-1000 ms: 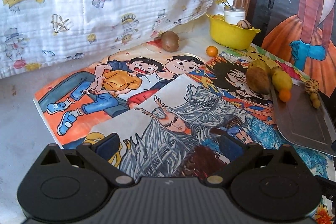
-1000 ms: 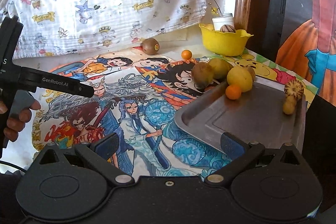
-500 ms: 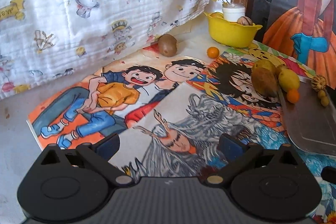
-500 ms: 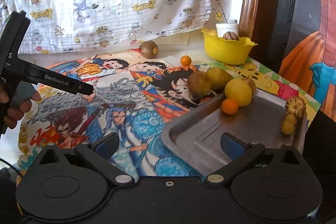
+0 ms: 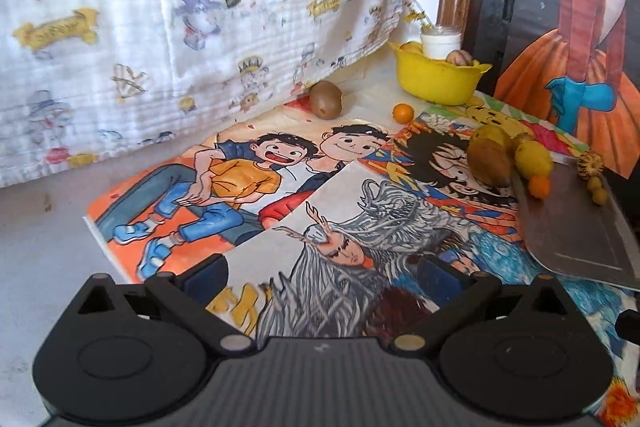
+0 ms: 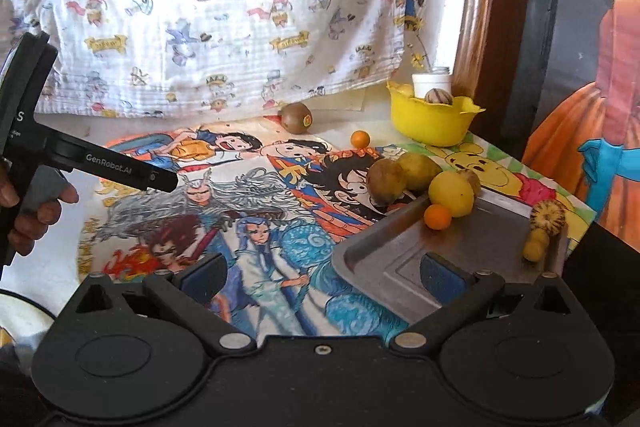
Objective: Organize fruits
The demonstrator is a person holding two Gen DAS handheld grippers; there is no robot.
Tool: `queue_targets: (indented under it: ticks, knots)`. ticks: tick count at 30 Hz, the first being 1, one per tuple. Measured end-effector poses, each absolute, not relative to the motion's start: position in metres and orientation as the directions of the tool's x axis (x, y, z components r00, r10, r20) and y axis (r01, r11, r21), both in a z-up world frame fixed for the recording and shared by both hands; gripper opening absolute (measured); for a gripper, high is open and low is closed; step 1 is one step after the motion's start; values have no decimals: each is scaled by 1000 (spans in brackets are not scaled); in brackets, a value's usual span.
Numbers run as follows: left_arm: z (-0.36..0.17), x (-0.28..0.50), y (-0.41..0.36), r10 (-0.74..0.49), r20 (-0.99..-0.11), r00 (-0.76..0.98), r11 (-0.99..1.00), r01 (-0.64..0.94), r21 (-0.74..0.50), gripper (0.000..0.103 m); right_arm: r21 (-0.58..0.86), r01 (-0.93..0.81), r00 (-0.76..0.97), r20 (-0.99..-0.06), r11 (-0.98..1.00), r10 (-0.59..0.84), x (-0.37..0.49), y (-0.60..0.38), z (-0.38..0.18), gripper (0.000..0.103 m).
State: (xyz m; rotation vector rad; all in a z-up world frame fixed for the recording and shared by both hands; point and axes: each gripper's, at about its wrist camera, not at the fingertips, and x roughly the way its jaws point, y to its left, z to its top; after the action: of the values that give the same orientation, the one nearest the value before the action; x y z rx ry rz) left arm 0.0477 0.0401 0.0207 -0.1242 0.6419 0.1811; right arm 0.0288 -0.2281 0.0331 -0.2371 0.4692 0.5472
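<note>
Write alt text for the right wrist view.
The open, empty right gripper hovers over cartoon drawings beside a metal tray holding a lemon and a small orange. Beyond sit a kiwi, a yellow bowl and a printed cloth; the left gripper enters at left.

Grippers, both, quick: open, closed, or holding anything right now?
Left gripper: open, holding nothing.
Right gripper: open, holding nothing.

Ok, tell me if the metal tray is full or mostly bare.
Mostly bare. The metal tray holds only a small orange fruit and two tiny yellow ones near its far edges; the middle is bare metal.
</note>
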Motion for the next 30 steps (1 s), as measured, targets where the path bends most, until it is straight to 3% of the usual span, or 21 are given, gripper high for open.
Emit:
queue_targets:
  ticks: [10,21,26,30]
  knots:
    - [55,32,47,57,-570,820,993,-104,-49,103,-130,-530,793,-425,838,436,13,-206,73,102]
    - [48,156,65,-42,-531,846,999,38,-18,103,-105,-588,742,-465,802,483,139,-177,59,102]
    - [52,211,62,-97,-620,778,995,85,-49,103,-55,-519,715,-575,853,398,180,-172,65,102]
    - [60,240,64,-114,-705,700,993,87,-74,103,-95,-488,691,-649,868,317,191,-167,70,102]
